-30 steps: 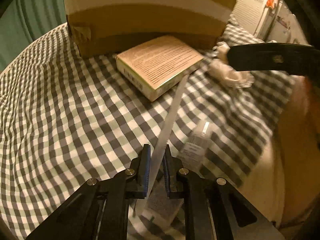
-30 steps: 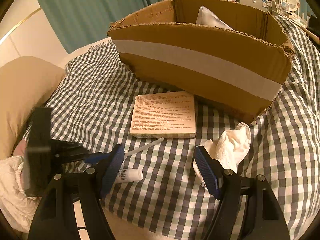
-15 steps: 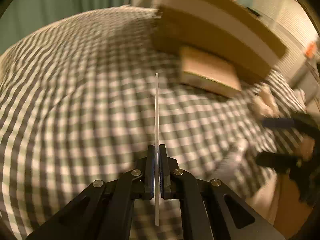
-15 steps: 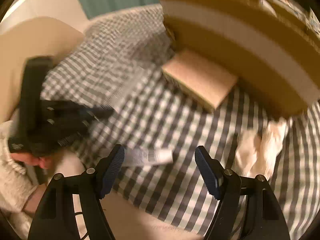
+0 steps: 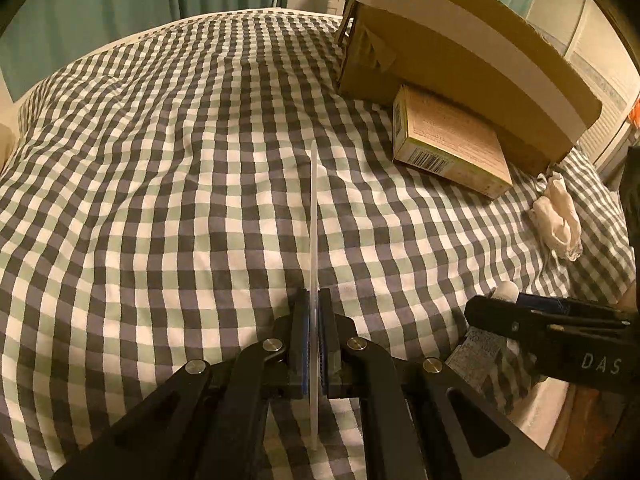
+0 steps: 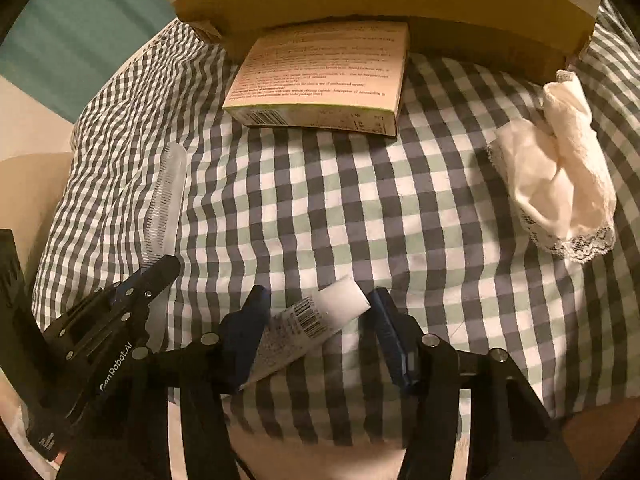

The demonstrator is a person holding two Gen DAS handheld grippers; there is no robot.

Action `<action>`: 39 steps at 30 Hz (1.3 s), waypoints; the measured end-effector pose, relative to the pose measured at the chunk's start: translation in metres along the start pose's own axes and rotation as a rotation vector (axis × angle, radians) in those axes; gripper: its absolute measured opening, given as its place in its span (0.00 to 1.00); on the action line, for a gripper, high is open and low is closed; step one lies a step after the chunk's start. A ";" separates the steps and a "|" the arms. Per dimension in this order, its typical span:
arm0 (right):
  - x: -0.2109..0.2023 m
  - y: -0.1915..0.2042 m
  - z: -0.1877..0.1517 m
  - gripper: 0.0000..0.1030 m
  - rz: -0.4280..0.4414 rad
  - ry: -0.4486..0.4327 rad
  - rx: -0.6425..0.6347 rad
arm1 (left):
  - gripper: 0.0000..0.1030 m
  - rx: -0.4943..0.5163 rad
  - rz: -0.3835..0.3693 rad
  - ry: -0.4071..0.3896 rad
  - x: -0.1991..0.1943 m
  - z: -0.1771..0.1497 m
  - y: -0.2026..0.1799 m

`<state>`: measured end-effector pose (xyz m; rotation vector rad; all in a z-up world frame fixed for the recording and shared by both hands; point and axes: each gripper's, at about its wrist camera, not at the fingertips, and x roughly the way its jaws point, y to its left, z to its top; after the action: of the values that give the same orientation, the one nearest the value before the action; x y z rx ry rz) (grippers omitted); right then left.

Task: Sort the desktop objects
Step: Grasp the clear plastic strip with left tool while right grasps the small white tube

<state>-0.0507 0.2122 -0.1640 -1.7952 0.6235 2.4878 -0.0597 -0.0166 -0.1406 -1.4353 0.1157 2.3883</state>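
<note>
My left jaws clamp the comb [image 5: 313,216], right jaws closing around the tube [image 6: 308,330]; medicine box [image 6: 324,76], cloth [image 6: 560,176] still unsorted on the bed

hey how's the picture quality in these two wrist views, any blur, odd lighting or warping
Left wrist view: sharp, dim amber light, fisheye bends the checked cloth and cardboard box; the comb shows edge-on as a thin line. Right wrist view: sharp too, box print partly legible, dark corners, the tube shaded between the fingers.

Both wrist views look steeply down, close over the checked cloth [image 5: 160,200], sharing the cardboard box [image 6: 360,8].
</note>
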 end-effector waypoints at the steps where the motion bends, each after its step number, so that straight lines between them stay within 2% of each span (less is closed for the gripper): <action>1: 0.001 -0.002 -0.001 0.52 0.007 0.000 -0.004 | 0.03 0.001 0.001 0.001 0.007 0.005 0.000; 5: 0.002 -0.009 -0.001 0.55 0.038 -0.018 -0.001 | 0.03 -0.023 -0.016 0.005 0.008 0.003 0.006; 7: 0.001 -0.012 -0.004 0.66 0.097 -0.056 0.034 | 0.03 -0.036 -0.024 0.001 0.017 0.007 0.008; 8: 0.000 -0.015 -0.006 0.67 0.107 -0.066 0.037 | 0.03 -0.036 -0.026 -0.001 0.018 0.008 0.009; 11: -0.001 -0.007 -0.007 0.68 0.079 -0.055 -0.041 | 0.03 -0.036 -0.019 -0.010 0.016 0.003 0.008; 12: 0.000 -0.002 -0.007 0.67 0.063 -0.049 -0.072 | 0.03 -0.037 -0.016 -0.012 0.016 0.003 0.008; 14: -0.002 -0.004 -0.008 0.48 0.018 -0.068 -0.067 | 0.03 -0.030 -0.009 -0.019 0.013 -0.003 0.004; 19: -0.010 -0.022 -0.006 0.35 0.117 -0.090 0.026 | 0.03 -0.017 0.015 -0.046 0.007 -0.008 -0.003; 23: -0.022 -0.017 -0.008 0.31 0.140 -0.125 -0.012 | 0.03 0.012 0.045 -0.079 0.002 -0.012 -0.009; 30: -0.056 0.008 -0.013 0.25 0.168 -0.242 -0.131 | 0.03 -0.012 0.030 -0.202 -0.034 -0.012 -0.010; 33: -0.071 0.006 -0.016 0.23 0.192 -0.259 -0.155 | 0.03 -0.016 0.021 -0.239 -0.048 -0.010 -0.011; 39: -0.058 0.005 -0.017 0.22 0.251 -0.219 -0.125 | 0.03 -0.003 0.044 -0.209 -0.044 -0.012 -0.013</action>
<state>-0.0165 0.2148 -0.1142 -1.5304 0.7350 2.8963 -0.0270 -0.0187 -0.1067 -1.1874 0.0917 2.5576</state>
